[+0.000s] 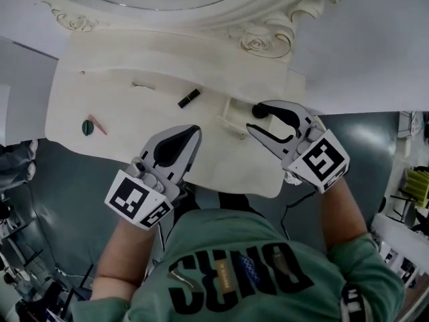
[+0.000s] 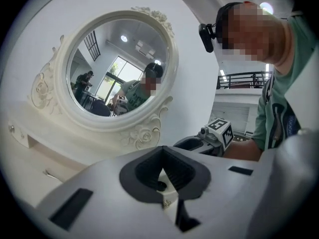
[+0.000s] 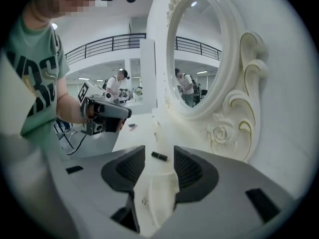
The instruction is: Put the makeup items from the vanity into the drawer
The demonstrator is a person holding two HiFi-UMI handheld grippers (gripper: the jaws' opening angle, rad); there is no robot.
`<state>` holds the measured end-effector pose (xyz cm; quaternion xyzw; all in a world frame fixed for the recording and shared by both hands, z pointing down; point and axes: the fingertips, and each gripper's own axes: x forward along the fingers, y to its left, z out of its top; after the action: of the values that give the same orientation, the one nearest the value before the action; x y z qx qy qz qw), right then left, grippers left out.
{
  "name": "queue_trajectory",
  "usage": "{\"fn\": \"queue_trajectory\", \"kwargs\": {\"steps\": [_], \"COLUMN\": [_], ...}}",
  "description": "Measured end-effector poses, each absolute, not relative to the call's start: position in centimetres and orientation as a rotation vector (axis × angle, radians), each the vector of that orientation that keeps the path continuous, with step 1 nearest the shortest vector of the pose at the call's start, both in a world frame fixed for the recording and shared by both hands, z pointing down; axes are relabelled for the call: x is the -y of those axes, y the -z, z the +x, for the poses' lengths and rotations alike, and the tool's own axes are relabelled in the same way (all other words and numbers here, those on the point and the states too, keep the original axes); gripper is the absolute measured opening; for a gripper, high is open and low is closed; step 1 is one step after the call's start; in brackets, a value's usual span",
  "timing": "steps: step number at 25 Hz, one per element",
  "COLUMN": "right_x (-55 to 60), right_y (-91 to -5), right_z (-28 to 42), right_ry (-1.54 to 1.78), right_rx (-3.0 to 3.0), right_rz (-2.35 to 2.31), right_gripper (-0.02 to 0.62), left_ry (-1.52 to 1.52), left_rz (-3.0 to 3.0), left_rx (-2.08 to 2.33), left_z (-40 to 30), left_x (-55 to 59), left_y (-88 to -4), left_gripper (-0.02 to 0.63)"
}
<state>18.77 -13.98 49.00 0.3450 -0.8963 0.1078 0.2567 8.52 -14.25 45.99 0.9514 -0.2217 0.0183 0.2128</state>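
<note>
A black lipstick (image 1: pixel 189 98) lies on the white vanity top (image 1: pixel 100 92), and it also shows ahead of the jaws in the right gripper view (image 3: pixel 159 156). A thin metallic stick (image 1: pixel 143 86) and a green round item (image 1: pixel 88 127) with a red stick lie further left. My right gripper (image 1: pixel 253 119) is open, its jaws on either side of the white front of a small drawer (image 3: pixel 158 188) at the vanity's right. My left gripper (image 1: pixel 193 133) hovers shut and empty over the front of the top, close to the lipstick.
An oval mirror in a carved white frame (image 2: pixel 117 73) stands at the back of the vanity. The vanity's front edge (image 1: pixel 221 186) is right before the person's body. Grey floor lies on both sides, with clutter (image 1: pixel 415 180) at far right.
</note>
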Motion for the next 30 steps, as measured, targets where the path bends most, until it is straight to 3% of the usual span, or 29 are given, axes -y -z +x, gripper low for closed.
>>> {"fn": "queue_trajectory", "kwargs": {"steps": [15, 23, 30], "right_x": [13.6, 11.9, 12.1], "right_y": [-26.3, -21.9, -22.8], "right_z": [11.9, 7.3, 6.1], "right_ry": [-0.032, 0.055, -0.125], "right_rx": [2.746, 2.855, 2.955], "right_rz": [1.022, 0.93, 0.948], "right_gripper": [0.135, 0.079, 0.011], "left_ry": [0.15, 0.166, 0.173], "left_rz": [2.826, 2.854, 2.803], "left_rx": [0.884, 1.005, 1.065], "left_z": [-4.0, -10.1, -12.8], "left_x": [11.8, 9.9, 9.0], "left_y": [-25.5, -22.5, -23.2], "left_gripper": [0.008, 0.008, 0.008]}}
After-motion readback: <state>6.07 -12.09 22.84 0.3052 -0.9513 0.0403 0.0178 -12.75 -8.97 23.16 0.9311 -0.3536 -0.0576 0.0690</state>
